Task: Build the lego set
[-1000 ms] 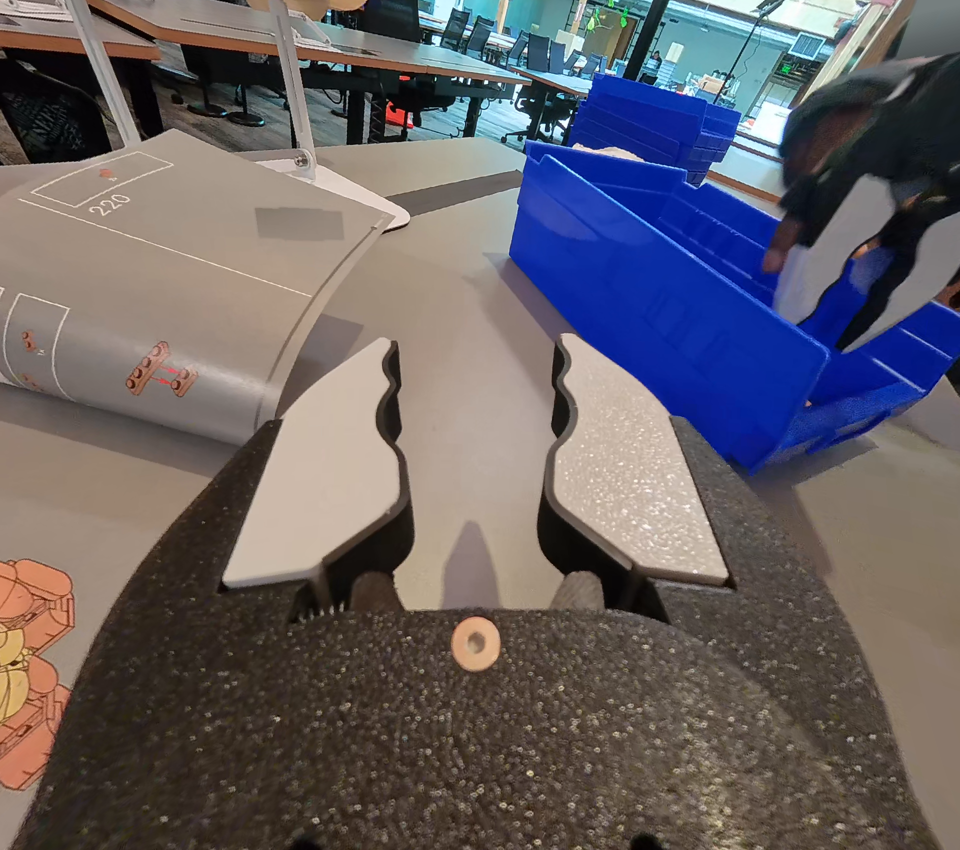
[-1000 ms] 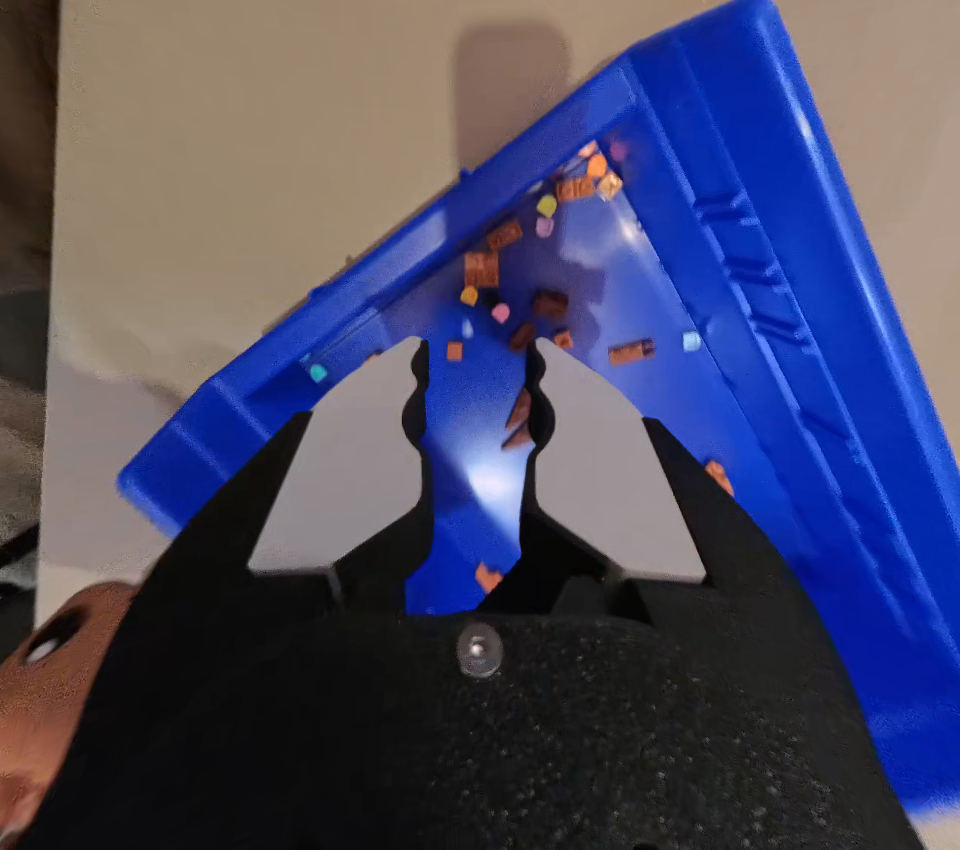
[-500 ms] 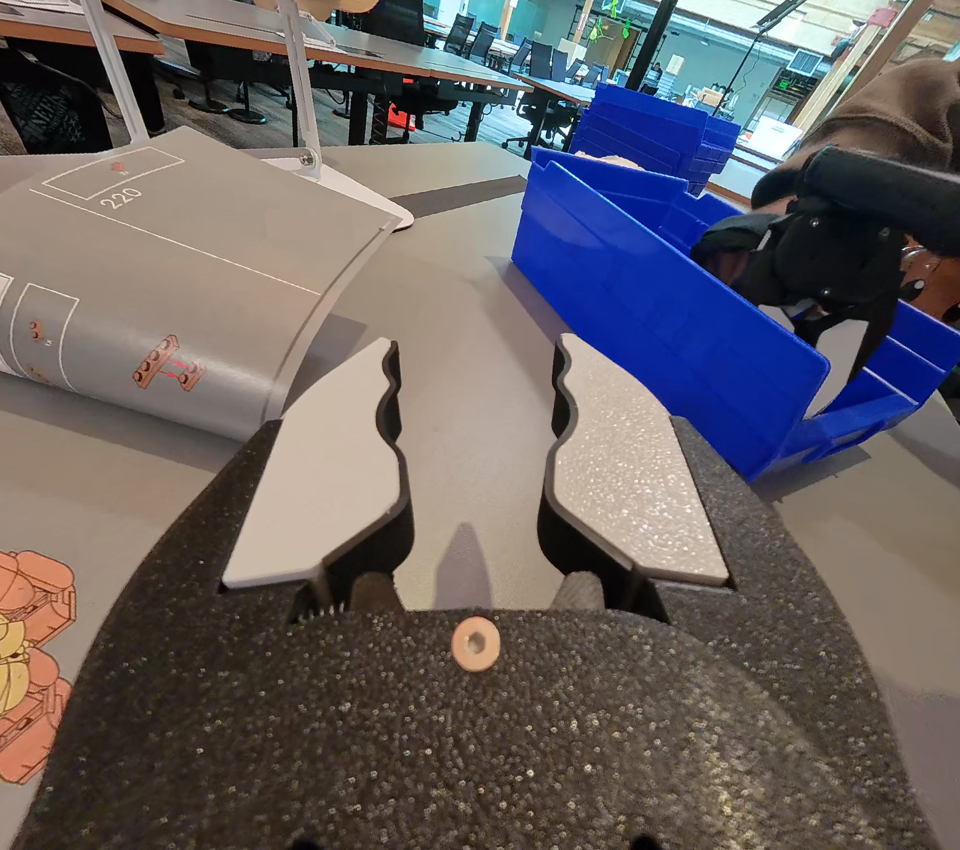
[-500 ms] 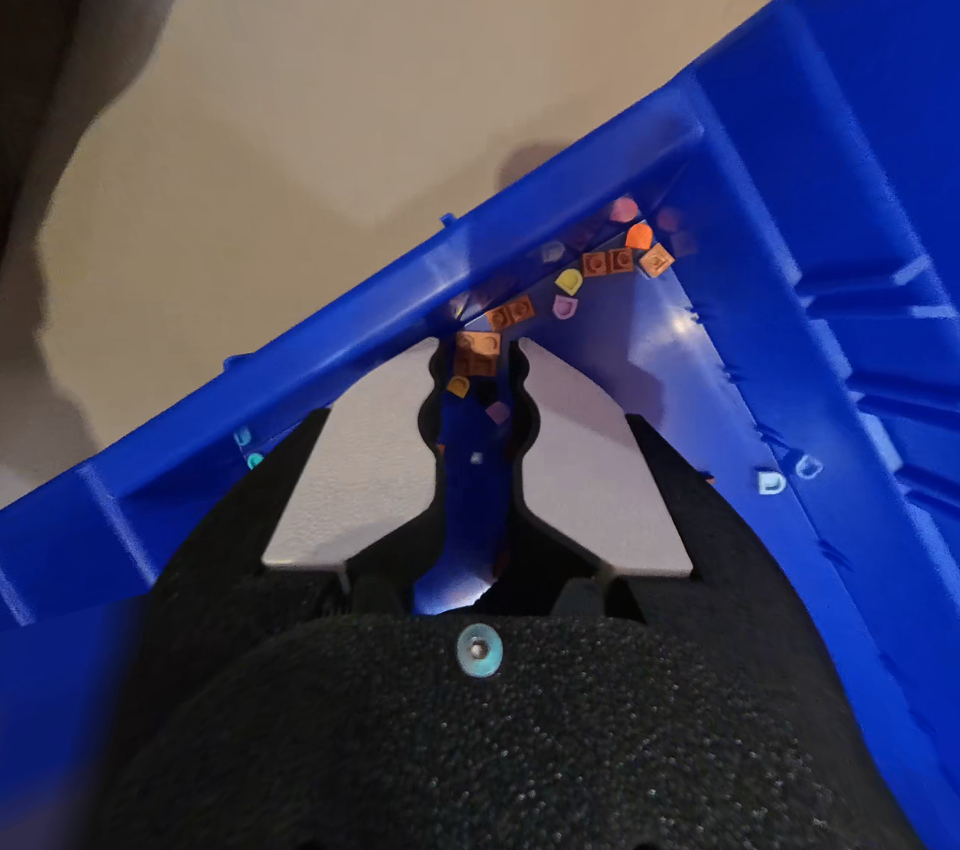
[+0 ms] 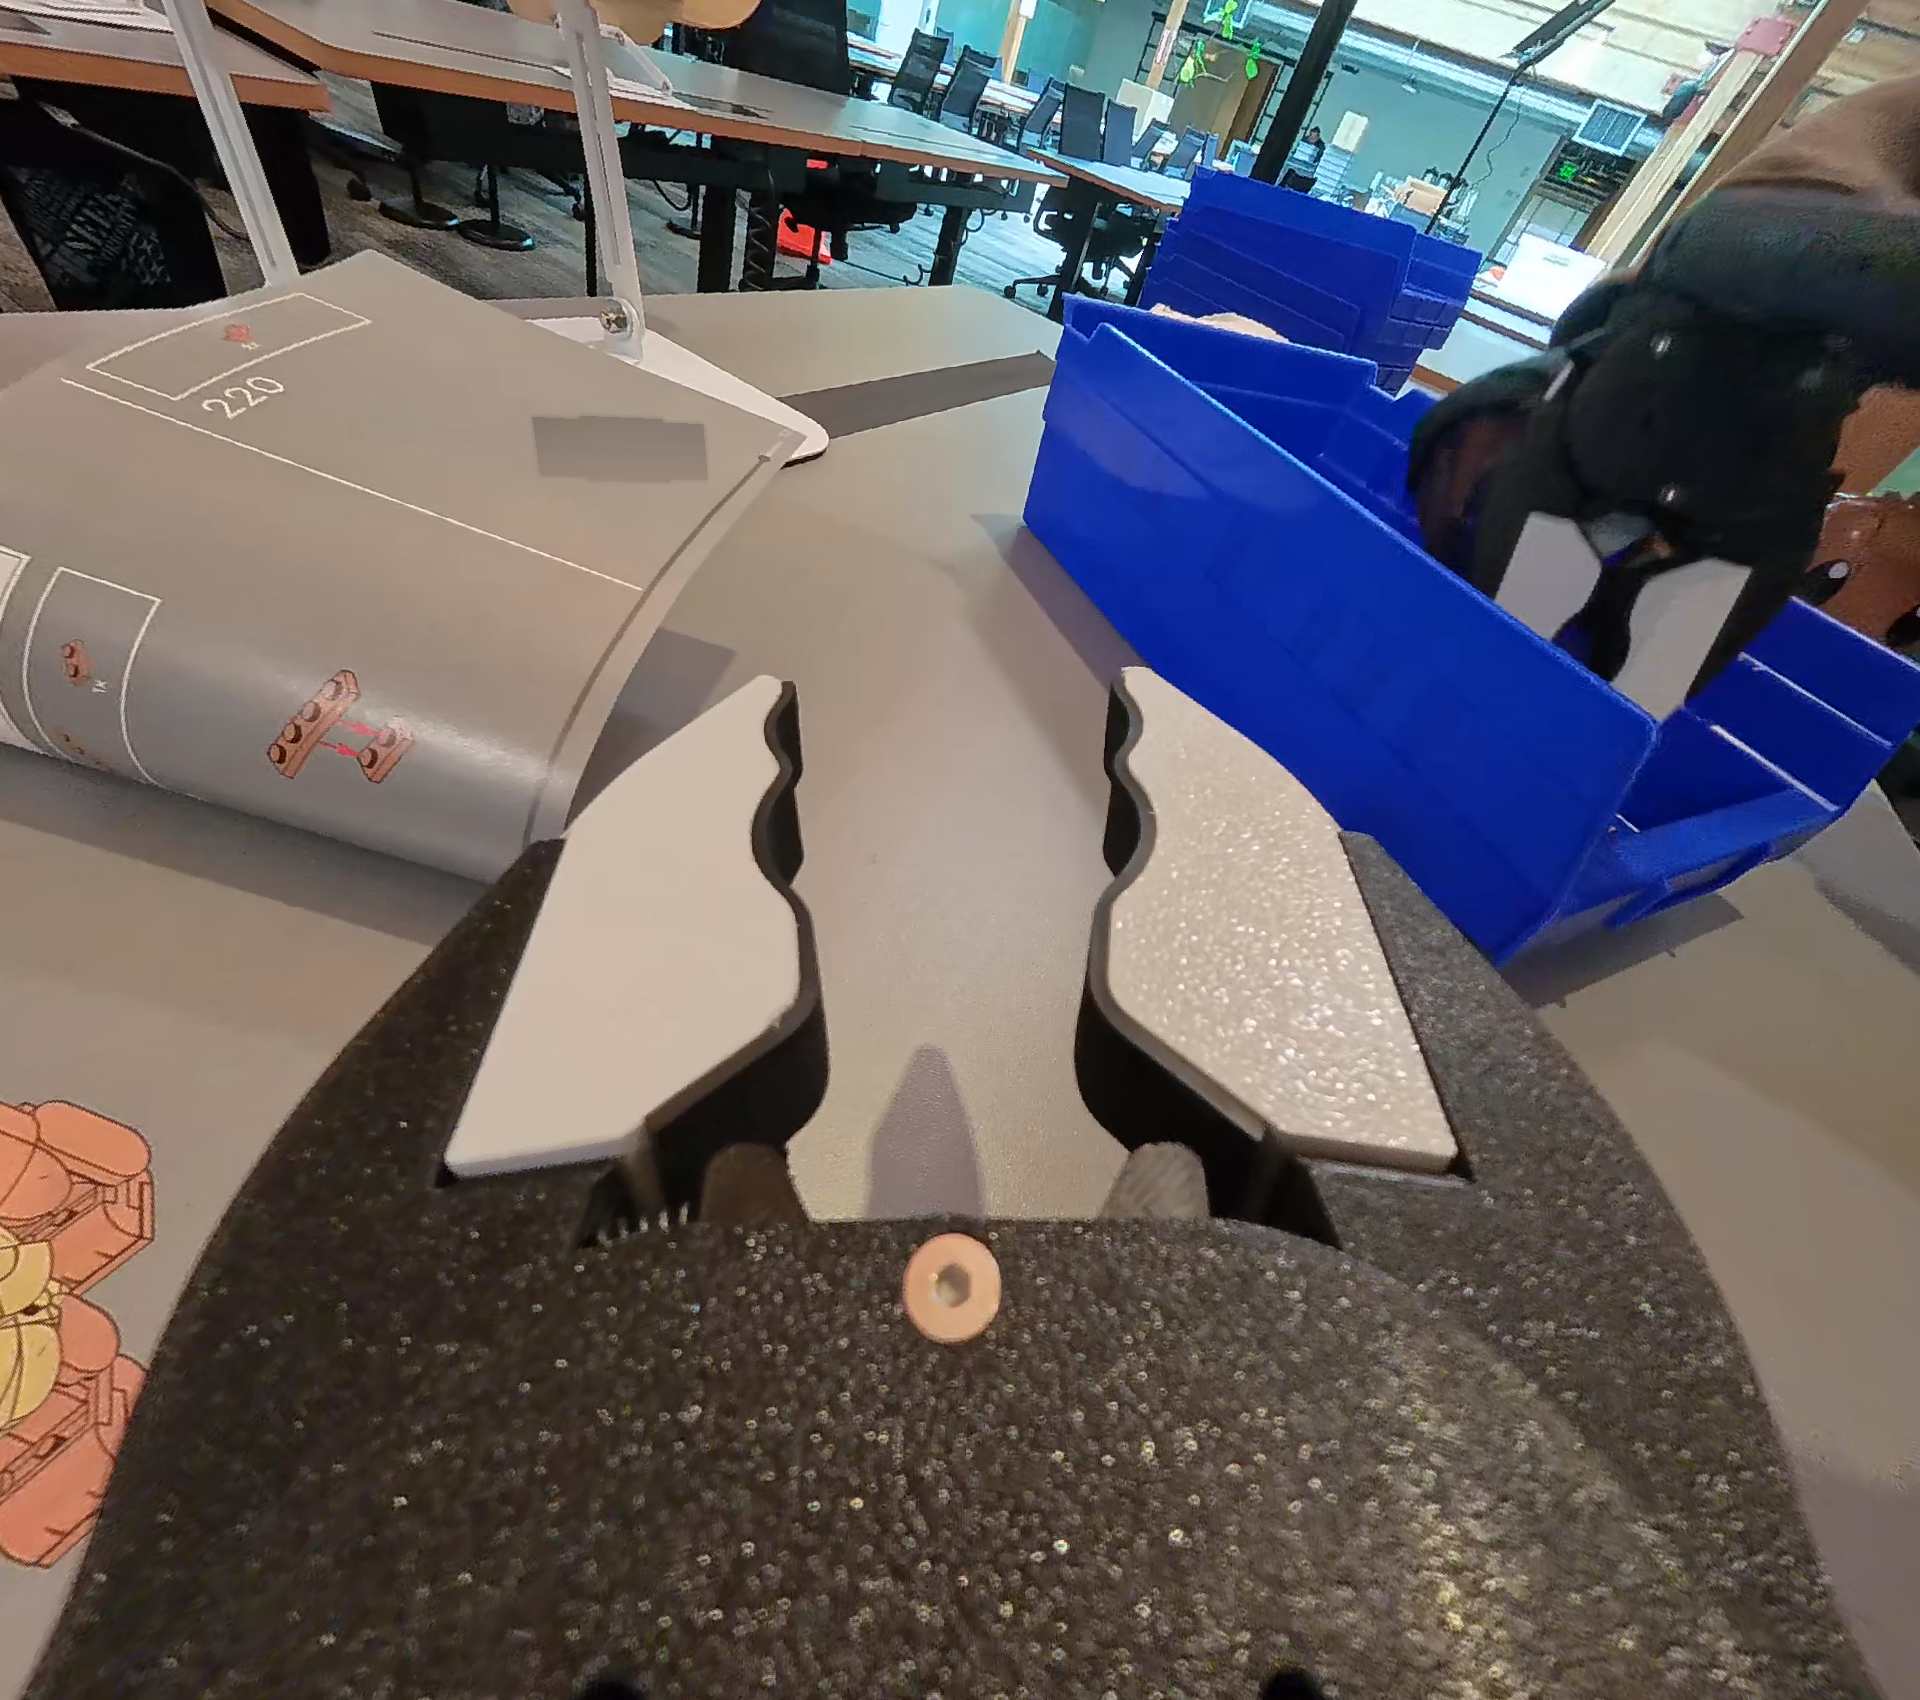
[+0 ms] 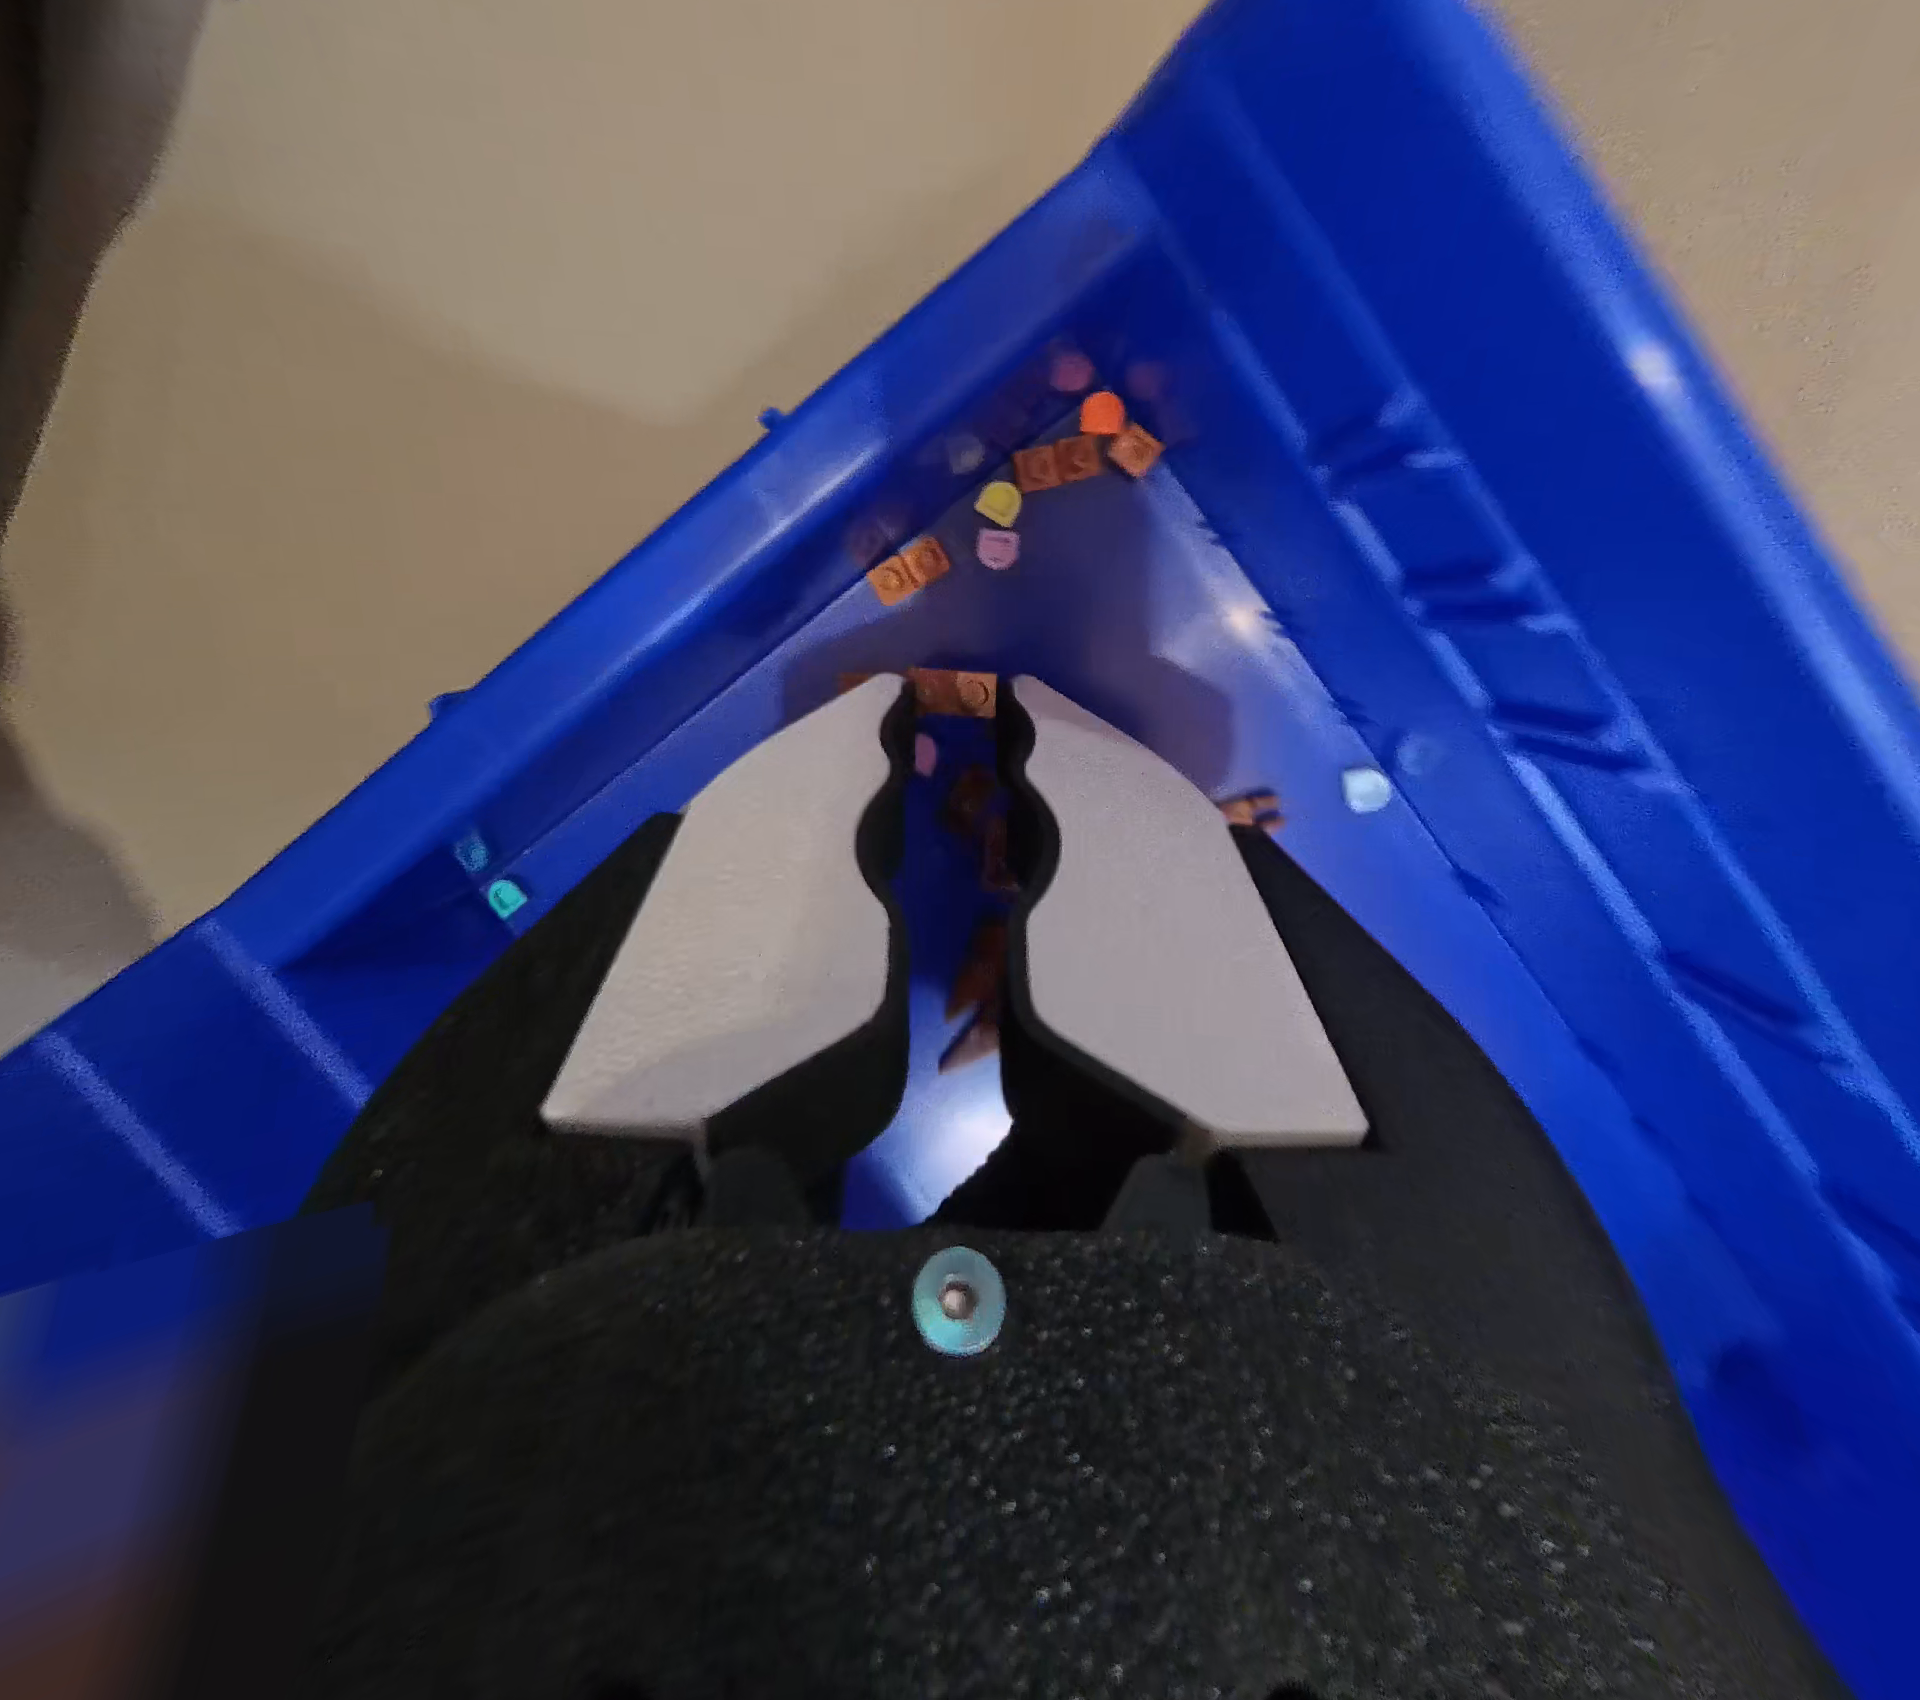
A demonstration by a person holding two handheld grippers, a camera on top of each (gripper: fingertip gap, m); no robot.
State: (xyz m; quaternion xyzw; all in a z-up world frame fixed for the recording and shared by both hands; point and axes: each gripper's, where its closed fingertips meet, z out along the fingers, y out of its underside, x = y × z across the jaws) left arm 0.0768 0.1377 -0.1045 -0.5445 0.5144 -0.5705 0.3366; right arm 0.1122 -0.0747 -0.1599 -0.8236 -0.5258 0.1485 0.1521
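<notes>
The left gripper (image 5: pixel 951 777) sits low in the frame over the bare grey table (image 5: pixel 914 570), fingers wide apart with nothing between them. An open instruction booklet (image 5: pixel 312 528) lies at left; a blue bin (image 5: pixel 1299 611) stands at right, with more blue bins (image 5: pixel 1299 258) stacked behind it. The right gripper (image 6: pixel 954 694) reaches down into that bin – its fingertips (image 6: pixel 1049 715) are closed on a small orange brick (image 6: pixel 956 692) at centre frame. Loose small pieces (image 6: pixel 997 507) – orange, yellow, pink – lie scattered toward the bin's corner above.
</notes>
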